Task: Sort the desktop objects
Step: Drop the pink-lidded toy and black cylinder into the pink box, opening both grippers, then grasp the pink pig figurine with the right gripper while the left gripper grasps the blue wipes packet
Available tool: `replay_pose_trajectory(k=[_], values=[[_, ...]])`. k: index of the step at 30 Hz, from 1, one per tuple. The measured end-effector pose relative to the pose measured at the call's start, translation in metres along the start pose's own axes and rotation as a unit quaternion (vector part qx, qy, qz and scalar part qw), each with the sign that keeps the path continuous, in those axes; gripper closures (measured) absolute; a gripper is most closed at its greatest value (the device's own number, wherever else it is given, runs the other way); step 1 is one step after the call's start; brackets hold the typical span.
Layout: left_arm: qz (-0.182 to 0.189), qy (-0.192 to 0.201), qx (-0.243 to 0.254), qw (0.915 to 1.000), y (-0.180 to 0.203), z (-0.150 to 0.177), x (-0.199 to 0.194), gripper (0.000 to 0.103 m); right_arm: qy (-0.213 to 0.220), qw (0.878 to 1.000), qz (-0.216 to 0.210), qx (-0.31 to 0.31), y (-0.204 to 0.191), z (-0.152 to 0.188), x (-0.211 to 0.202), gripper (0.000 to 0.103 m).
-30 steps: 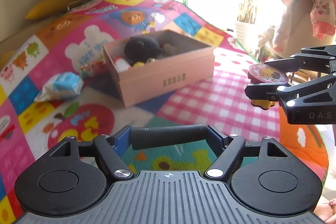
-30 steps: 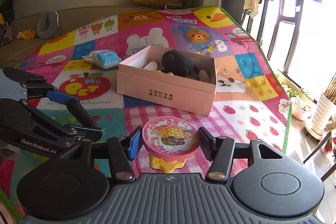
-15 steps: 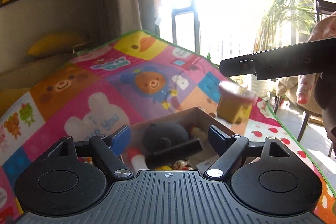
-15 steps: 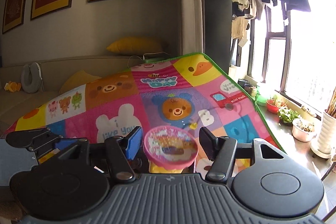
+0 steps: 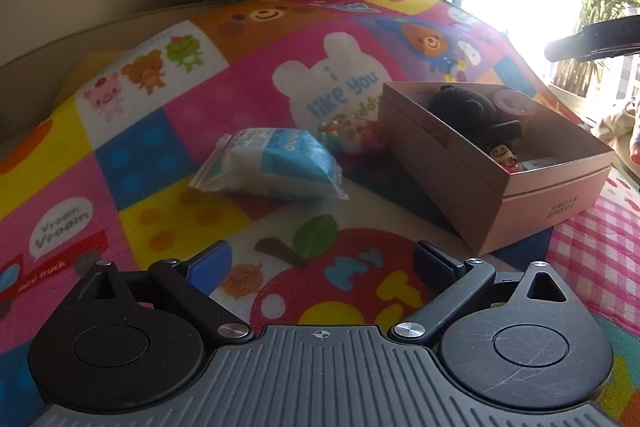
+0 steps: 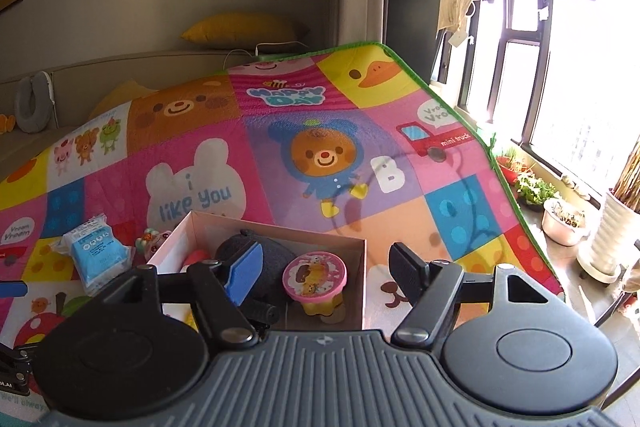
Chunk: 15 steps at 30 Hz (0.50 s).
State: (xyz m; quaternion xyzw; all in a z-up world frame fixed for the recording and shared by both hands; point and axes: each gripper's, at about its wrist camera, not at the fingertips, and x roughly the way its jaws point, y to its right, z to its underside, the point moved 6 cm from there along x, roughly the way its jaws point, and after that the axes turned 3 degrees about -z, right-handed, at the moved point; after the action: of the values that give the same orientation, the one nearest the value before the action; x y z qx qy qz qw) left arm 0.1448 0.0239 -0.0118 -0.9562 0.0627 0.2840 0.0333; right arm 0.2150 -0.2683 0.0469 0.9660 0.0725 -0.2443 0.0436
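Your right gripper (image 6: 324, 277) has just been opening; its fingers stand clear of the pink-lidded cup (image 6: 315, 281), which now sits inside the pink box (image 5: 520, 201). Your left gripper (image 5: 322, 267), jaws just spread wide and empty, faces the blue tissue pack (image 5: 276, 163) lying left of the box on the play mat (image 5: 160, 131). Approach the pack low, straddle its narrow width, then close gently.
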Motion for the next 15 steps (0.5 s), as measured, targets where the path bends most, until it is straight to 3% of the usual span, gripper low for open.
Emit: replay_pose_trajectory(k=[3, 7, 9, 10, 11, 15], values=[[-0.007, 0.009, -0.024, 0.9996, -0.018, 0.003, -0.004, 0.002, -0.013, 1.000, -0.018, -0.011, -0.026, -0.003, 0.010, 0.032], [-0.031, 0.013, -0.044, 0.9985, -0.037, 0.006, -0.006, 0.001, -0.023, 0.996, -0.048, -0.071, -0.086, -0.009, 0.021, 0.032], [-0.018, 0.018, -0.070, 0.9973, -0.044, 0.007, -0.008, 0.001, -0.032, 0.992, -0.056, -0.113, -0.118, -0.011, 0.029, 0.038], [-0.012, 0.021, -0.079, 0.9966, -0.046, 0.007, -0.008, 0.001, -0.042, 0.988, -0.062, -0.133, -0.134, -0.012, 0.036, 0.048], [-0.008, 0.022, -0.087, 0.9960, -0.048, 0.007, -0.008, 0.001, -0.058, 0.984, -0.070, -0.151, -0.149, -0.012, 0.044, 0.051], [-0.003, 0.028, -0.094, 0.9952, -0.049, 0.008, -0.010, 0.001, -0.119, 0.978, -0.082, -0.151, -0.189, -0.023, 0.090, 0.051]])
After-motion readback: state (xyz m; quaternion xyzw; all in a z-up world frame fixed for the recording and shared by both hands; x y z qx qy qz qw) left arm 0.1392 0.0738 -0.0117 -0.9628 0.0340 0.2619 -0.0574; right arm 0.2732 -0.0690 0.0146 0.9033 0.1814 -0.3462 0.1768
